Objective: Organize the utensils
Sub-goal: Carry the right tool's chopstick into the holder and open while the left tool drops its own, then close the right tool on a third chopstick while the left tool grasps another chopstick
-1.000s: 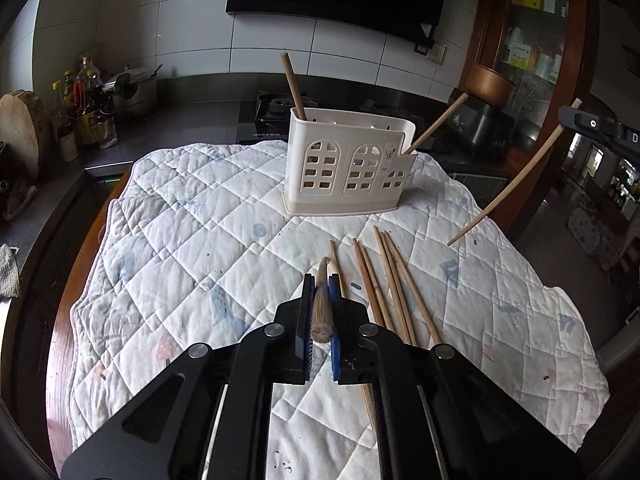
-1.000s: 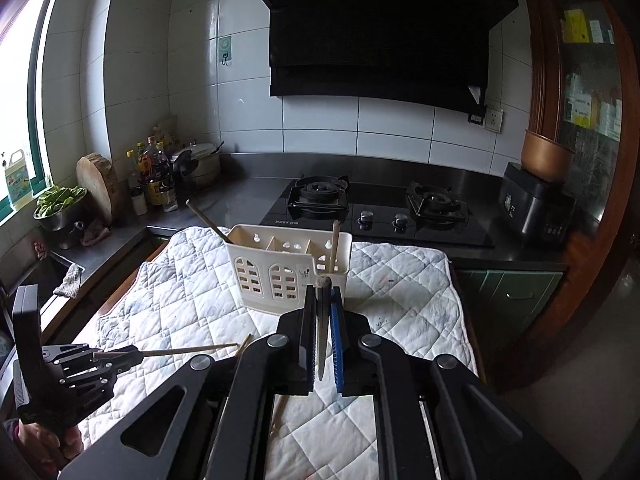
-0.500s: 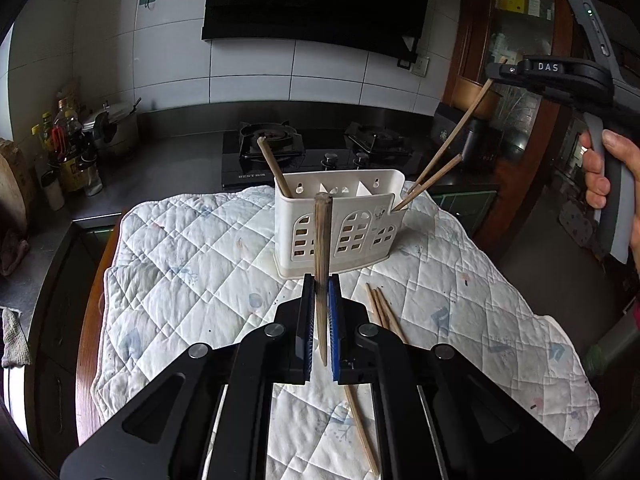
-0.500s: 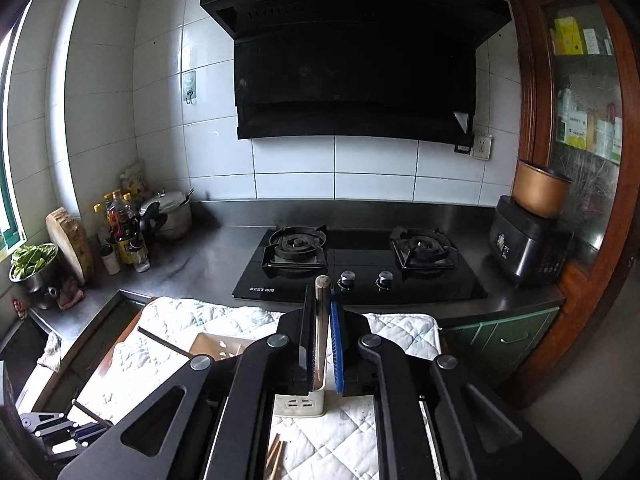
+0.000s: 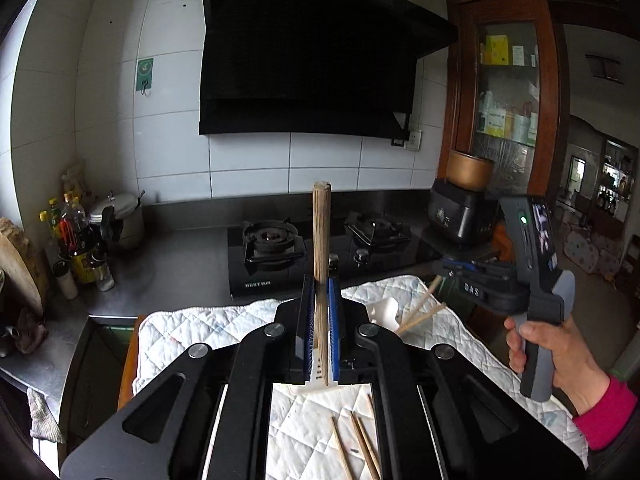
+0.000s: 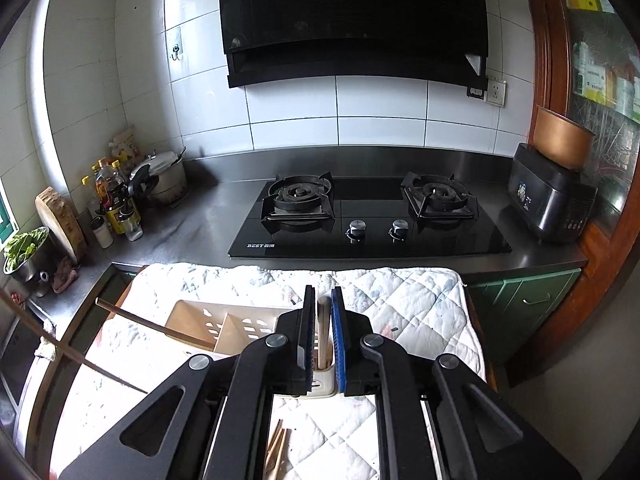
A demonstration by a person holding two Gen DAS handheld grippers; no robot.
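While left claw (image 5: 319, 328) clamps upright chopstick (image 5: 321, 248) | right claw (image 6: 320, 332) slightly parted, empty | caddy (image 6: 224, 328) holds chopsticks

From the left wrist we see only a corner of the utensil holder (image 5: 385, 309); our left gripper (image 5: 321, 312) hides the rest. The loose chopsticks (image 5: 362, 446) run off the bottom edge. Cabinet jar labels (image 5: 506, 120) are too blurred to read.

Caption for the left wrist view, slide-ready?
Left gripper holds a chopstick upright above the utensil holder.
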